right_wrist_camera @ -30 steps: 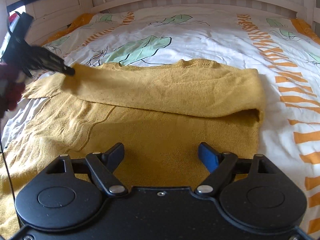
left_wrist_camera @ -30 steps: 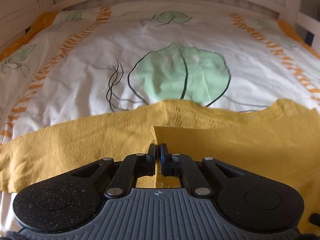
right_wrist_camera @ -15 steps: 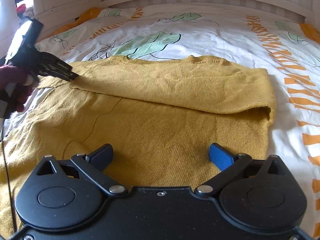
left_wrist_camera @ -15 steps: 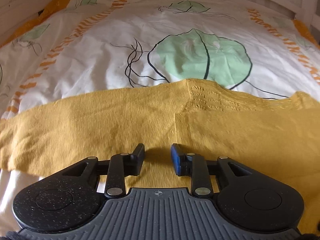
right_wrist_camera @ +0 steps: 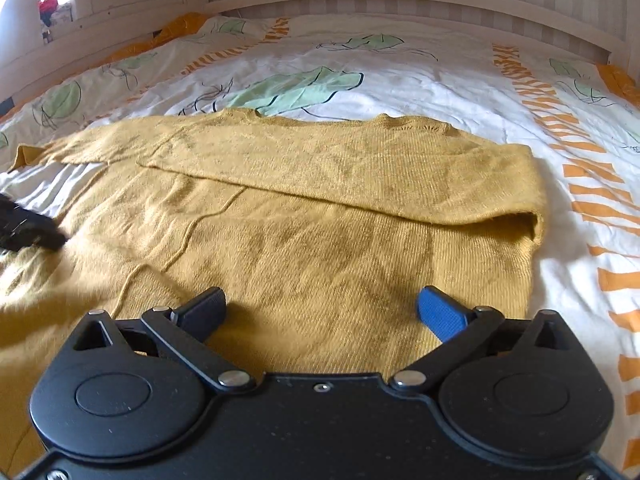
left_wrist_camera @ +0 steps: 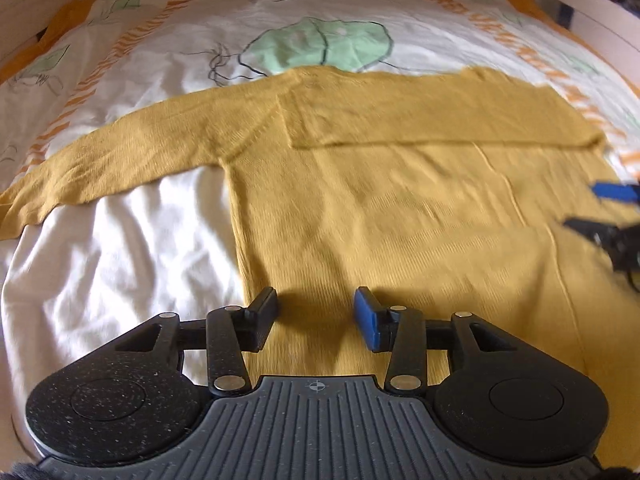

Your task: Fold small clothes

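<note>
A mustard-yellow knit sweater lies flat on the bed, also in the right wrist view. Its right sleeve is folded across the chest, its edge showing in the right wrist view. The left sleeve stretches out to the left. My left gripper is open and empty above the sweater's lower left body. My right gripper is open wide and empty over the lower body; it shows at the right edge of the left wrist view. The left gripper shows blurred in the right wrist view.
The sweater rests on a white duvet with green leaves and orange stripes. A white slatted bed frame runs along the far side and the left. Bare duvet lies under the left sleeve.
My left gripper has let go of the folded sleeve, opened, and pulled back toward the sweater's lower body. The right gripper stays open and has shifted slightly.
</note>
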